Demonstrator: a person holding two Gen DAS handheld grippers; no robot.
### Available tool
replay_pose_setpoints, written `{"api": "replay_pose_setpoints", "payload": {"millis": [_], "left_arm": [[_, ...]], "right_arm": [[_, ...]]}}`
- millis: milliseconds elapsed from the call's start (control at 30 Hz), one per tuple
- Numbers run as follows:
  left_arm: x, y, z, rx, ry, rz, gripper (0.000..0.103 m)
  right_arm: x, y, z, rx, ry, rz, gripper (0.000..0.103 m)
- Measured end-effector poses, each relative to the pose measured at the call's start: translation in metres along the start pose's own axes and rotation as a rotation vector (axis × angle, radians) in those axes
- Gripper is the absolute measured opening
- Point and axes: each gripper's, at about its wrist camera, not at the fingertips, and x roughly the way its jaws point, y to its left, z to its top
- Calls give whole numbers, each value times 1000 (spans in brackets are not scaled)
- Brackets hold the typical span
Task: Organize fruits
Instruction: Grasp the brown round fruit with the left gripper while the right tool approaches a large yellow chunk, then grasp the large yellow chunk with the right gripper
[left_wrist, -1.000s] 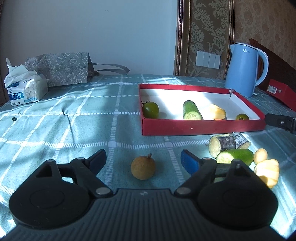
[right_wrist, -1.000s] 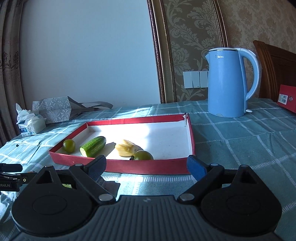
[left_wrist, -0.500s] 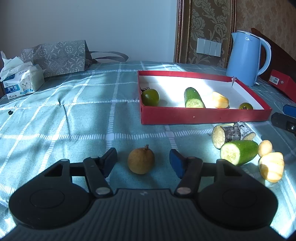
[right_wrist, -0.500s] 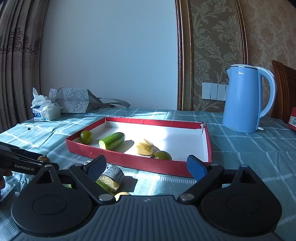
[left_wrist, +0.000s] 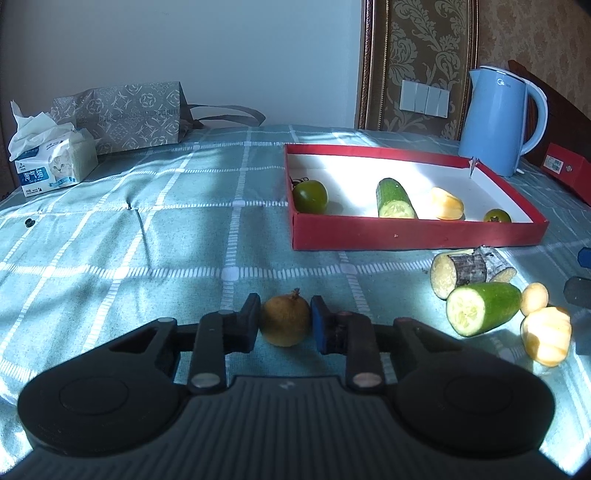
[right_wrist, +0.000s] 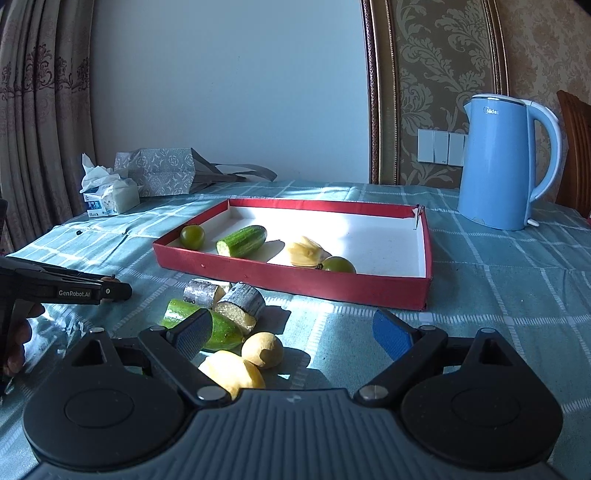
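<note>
Left gripper (left_wrist: 284, 319) clamped across the middle of small brown fruit (left_wrist: 285, 320) near the table's front edge, likely light, thin-shelled, crushable; right gripper (right_wrist: 291, 334) wide, empty, over cut pieces.

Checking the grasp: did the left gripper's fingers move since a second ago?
Yes. The left gripper closed inward onto the brown fruit, which sits unmoved on the checked tablecloth.
</note>
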Motion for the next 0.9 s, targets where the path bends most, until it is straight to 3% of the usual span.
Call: {"api": "replay_pose_setpoints", "payload": {"millis": [233, 333, 400, 700, 733, 800, 900], "left_arm": [[0, 0, 0, -5, 0, -7, 26], [0, 0, 0, -6, 0, -7, 26], [0, 0, 0, -5, 0, -7, 26], [0, 0, 0, -5, 0, -7, 26], [0, 0, 0, -5, 0, -7, 26], [0, 0, 0, -6, -1, -7, 26], [0, 0, 0, -6, 0, -7, 26]], "right_arm": [[-7, 3, -6, -47, 69, 47, 94], [-3, 13, -8, -89, 101, 66, 83], [2, 16, -10, -88, 133, 93, 64], [10, 20, -11, -66, 174, 147, 64], [10, 23, -12, -84, 170, 138, 63], [11, 26, -13, -88, 173, 152, 47], [11, 35, -15, -129, 162, 130, 47]]}}
